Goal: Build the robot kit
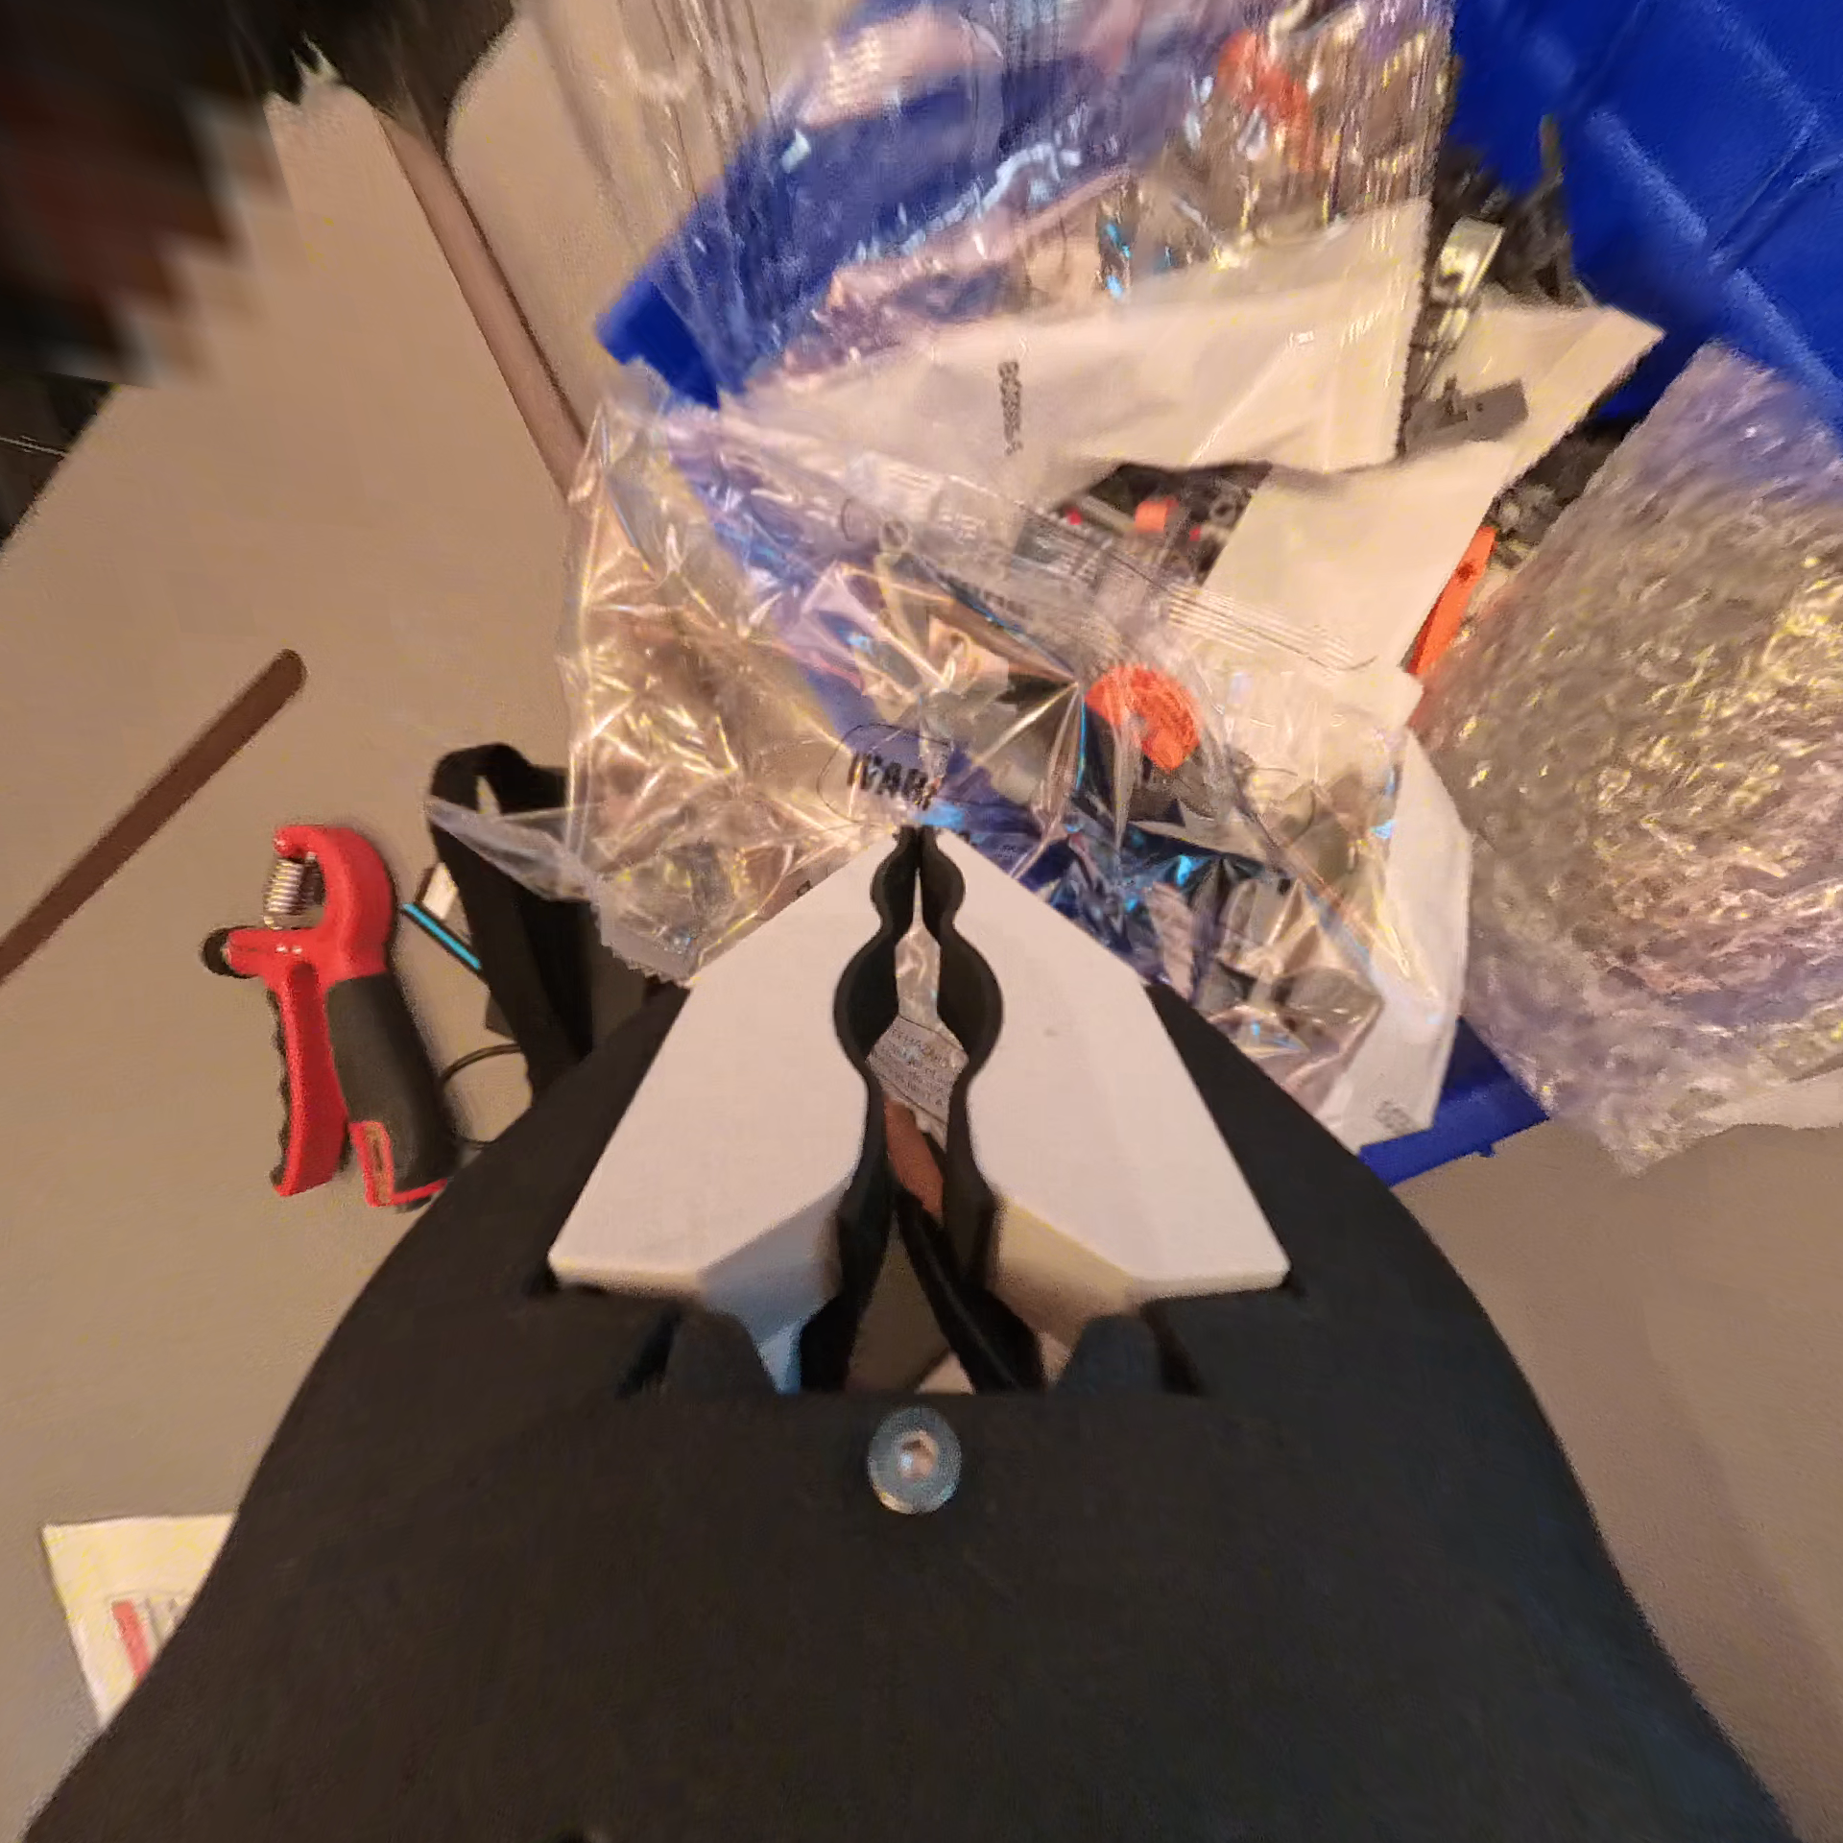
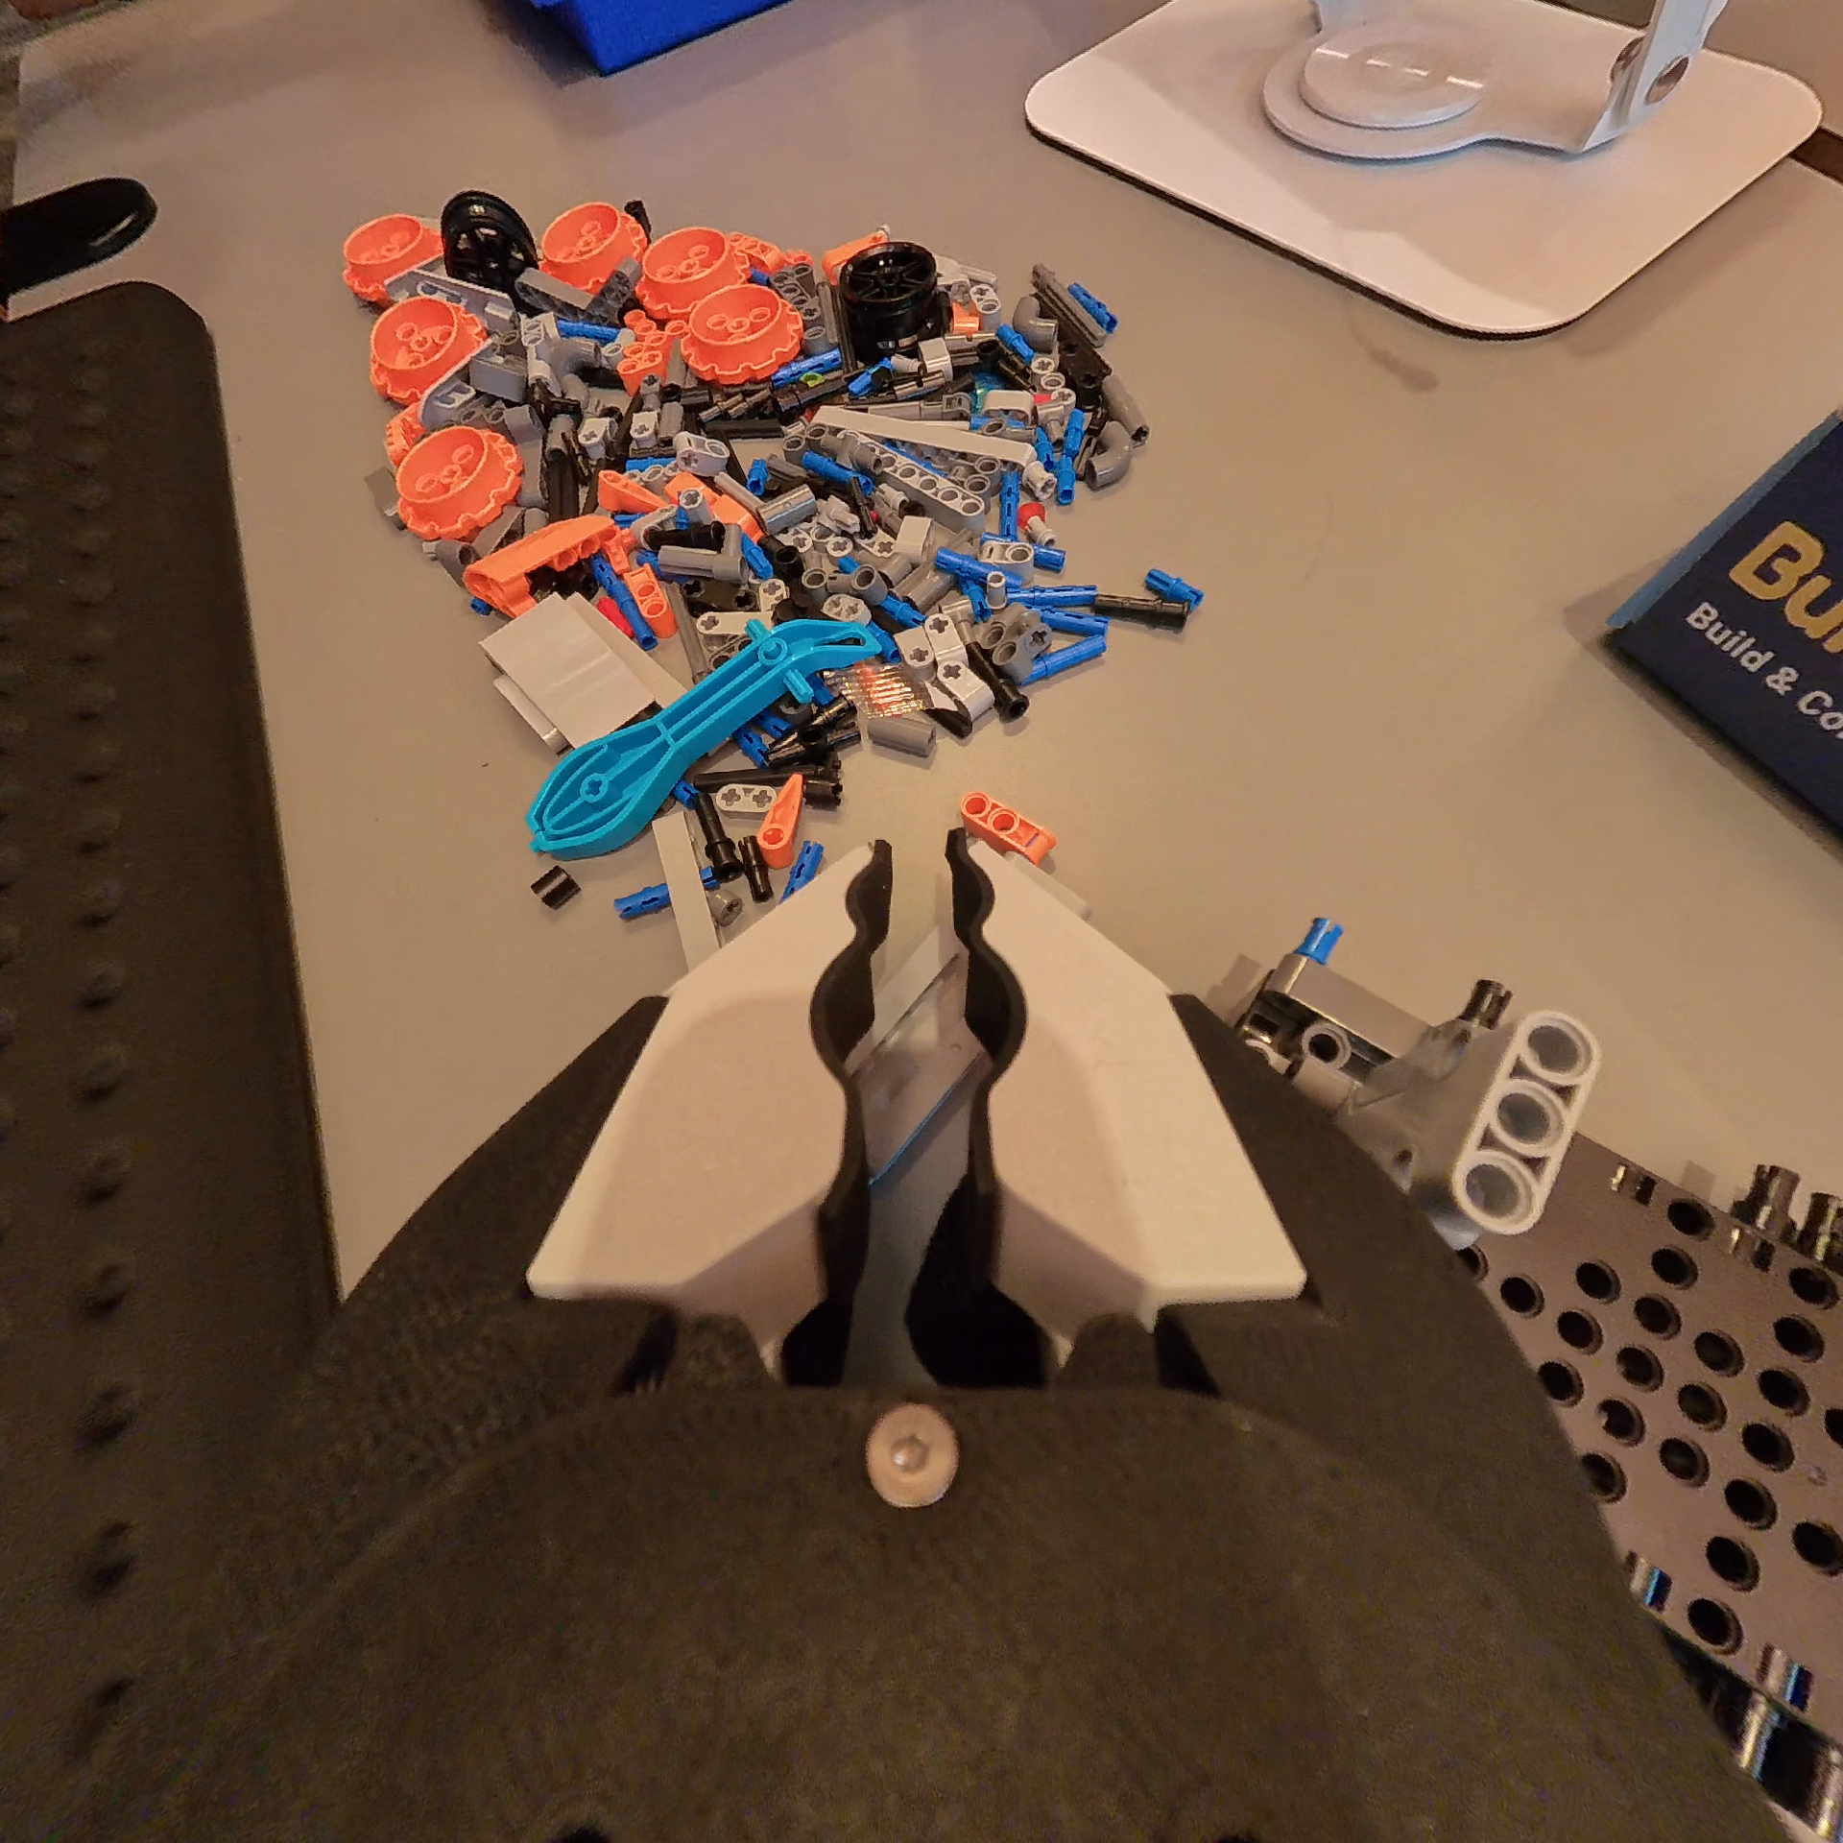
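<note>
- A grey table (image 2: pixel 1296 558) is carrying everything in both views.
- A loose pile of small building pieces (image 2: pixel 758 519) in orange, blue, grey and black is lying spread on it, a turquoise plastic tool (image 2: pixel 688 733) resting at the pile's near edge.
- A white rounded pad (image 2: pixel 1496 229) is sitting at the far right, bearing a white stand.
- A dark blue booklet (image 2: pixel 1755 638) is lying at the right edge.
- A perforated grey plate (image 2: pixel 1695 1396) is lying near right.
- A red hand-grip tool (image 1: pixel 339 1017) is lying on the table beside a black strap (image 1: pixel 519 898).
- A blue bin (image 1: pixel 1695 199) is standing at the far side, stuffed with clear bags.
- A white paper (image 1: pixel 120 1616) is lying at the near left.
</note>
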Demonstrator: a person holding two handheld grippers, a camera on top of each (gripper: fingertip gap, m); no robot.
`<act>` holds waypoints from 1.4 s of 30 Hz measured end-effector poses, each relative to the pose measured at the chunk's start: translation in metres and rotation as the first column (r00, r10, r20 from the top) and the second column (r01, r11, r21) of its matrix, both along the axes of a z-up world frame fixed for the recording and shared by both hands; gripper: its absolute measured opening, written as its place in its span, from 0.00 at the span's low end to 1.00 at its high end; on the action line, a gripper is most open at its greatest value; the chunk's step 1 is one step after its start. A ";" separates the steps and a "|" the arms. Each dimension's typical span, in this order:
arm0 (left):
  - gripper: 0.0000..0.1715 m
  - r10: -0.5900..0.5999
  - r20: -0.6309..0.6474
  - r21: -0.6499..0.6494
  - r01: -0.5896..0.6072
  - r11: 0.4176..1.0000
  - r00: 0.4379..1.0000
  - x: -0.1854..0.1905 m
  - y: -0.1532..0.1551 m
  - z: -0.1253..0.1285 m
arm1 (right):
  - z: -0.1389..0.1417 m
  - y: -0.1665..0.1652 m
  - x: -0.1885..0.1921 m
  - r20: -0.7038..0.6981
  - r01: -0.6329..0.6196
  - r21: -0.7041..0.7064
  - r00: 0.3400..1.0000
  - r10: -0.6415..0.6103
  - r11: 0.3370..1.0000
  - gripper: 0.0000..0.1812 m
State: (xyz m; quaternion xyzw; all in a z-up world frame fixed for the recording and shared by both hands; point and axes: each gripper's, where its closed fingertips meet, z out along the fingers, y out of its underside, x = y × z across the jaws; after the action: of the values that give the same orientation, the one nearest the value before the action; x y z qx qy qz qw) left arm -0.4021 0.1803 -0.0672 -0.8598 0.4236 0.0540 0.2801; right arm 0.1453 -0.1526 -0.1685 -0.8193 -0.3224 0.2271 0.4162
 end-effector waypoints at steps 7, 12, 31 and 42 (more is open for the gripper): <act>0.12 0.026 0.056 0.045 -0.028 0.999 0.998 -0.003 0.006 0.009 | 0.000 0.000 0.001 -0.004 0.003 -0.002 1.000 -0.003 1.000 0.06; 0.22 -0.062 0.098 0.187 0.043 0.981 0.993 0.029 0.024 0.053 | 0.000 0.000 0.001 -0.005 0.004 -0.007 1.000 -0.004 1.000 0.06; 0.00 -0.194 -0.141 0.245 0.224 0.943 0.971 0.131 0.149 -0.002 | -0.001 -0.003 -0.002 -0.002 -0.022 -0.008 1.000 0.022 1.000 0.06; 0.00 -0.236 -0.035 0.412 0.229 0.882 0.971 0.123 0.120 0.066 | 0.000 -0.002 -0.001 -0.006 -0.019 -0.009 1.000 0.019 1.000 0.06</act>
State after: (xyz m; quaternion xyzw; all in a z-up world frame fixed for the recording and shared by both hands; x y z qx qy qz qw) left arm -0.2793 0.3005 -0.0008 -0.7243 0.5003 0.1015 0.4634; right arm 0.1439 -0.1550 -0.1688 -0.8174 -0.3279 0.2348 0.4113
